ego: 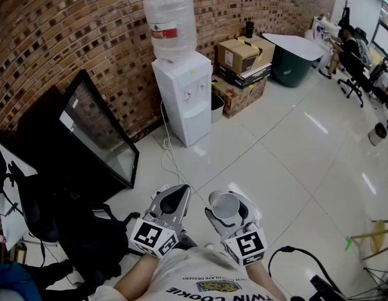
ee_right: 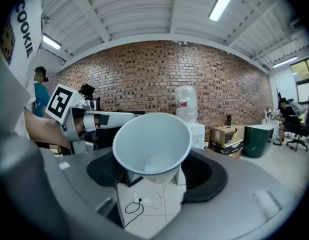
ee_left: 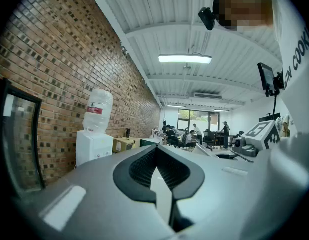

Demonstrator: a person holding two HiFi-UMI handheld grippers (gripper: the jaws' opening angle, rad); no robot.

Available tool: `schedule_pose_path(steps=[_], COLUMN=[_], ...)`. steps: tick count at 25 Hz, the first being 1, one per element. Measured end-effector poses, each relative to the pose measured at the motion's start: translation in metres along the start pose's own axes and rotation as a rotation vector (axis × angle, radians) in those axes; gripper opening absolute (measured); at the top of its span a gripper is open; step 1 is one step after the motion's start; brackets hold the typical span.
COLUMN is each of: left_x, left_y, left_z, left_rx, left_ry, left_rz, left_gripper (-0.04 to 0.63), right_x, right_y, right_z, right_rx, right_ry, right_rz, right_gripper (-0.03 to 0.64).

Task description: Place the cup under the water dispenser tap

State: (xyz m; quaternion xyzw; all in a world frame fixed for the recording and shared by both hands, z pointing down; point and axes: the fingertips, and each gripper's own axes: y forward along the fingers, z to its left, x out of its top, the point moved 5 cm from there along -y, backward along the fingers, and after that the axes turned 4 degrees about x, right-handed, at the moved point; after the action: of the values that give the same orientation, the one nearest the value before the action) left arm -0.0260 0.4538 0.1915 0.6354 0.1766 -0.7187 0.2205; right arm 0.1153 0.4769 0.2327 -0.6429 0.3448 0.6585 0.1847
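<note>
A white paper cup (ego: 226, 205) sits between the jaws of my right gripper (ego: 230, 209), which is shut on it. In the right gripper view the cup (ee_right: 152, 145) is tilted, its empty mouth turned toward the camera, and the right gripper (ee_right: 157, 173) pinches it from both sides. The white water dispenser (ego: 183, 99), with a clear bottle (ego: 171, 24) on top, stands against the brick wall well ahead of both grippers; its taps (ego: 193, 96) face the room. My left gripper (ego: 174, 200) is held beside the right one, shut and empty, with its tips (ee_left: 157, 153) meeting.
A large black screen (ego: 97, 137) leans on the wall left of the dispenser. Cardboard boxes (ego: 244, 58) and a small bin (ego: 216, 108) stand to its right. A cable (ego: 169, 158) runs over the white tiled floor. A black chair (ego: 37, 215) is at my left.
</note>
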Motion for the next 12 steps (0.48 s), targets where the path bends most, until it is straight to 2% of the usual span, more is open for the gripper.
schedule_pose_path(steps=[7, 12], left_x=[-0.007, -0.015], left_y=[0.020, 0.035], left_z=[-0.012, -0.006], left_rx=[-0.024, -0.039], left_ry=[0.003, 0.006], left_rz=[0.023, 0.024], left_gripper=[-0.009, -0.009], right_x=[-0.008, -0.010], right_y=[0.001, 0.018], right_z=[-0.013, -0.030], right_rx=[0.010, 0.006], right_ry=[0.019, 0.005], right_rz=[-0.006, -0.005], right_gripper=[0.337, 0.337])
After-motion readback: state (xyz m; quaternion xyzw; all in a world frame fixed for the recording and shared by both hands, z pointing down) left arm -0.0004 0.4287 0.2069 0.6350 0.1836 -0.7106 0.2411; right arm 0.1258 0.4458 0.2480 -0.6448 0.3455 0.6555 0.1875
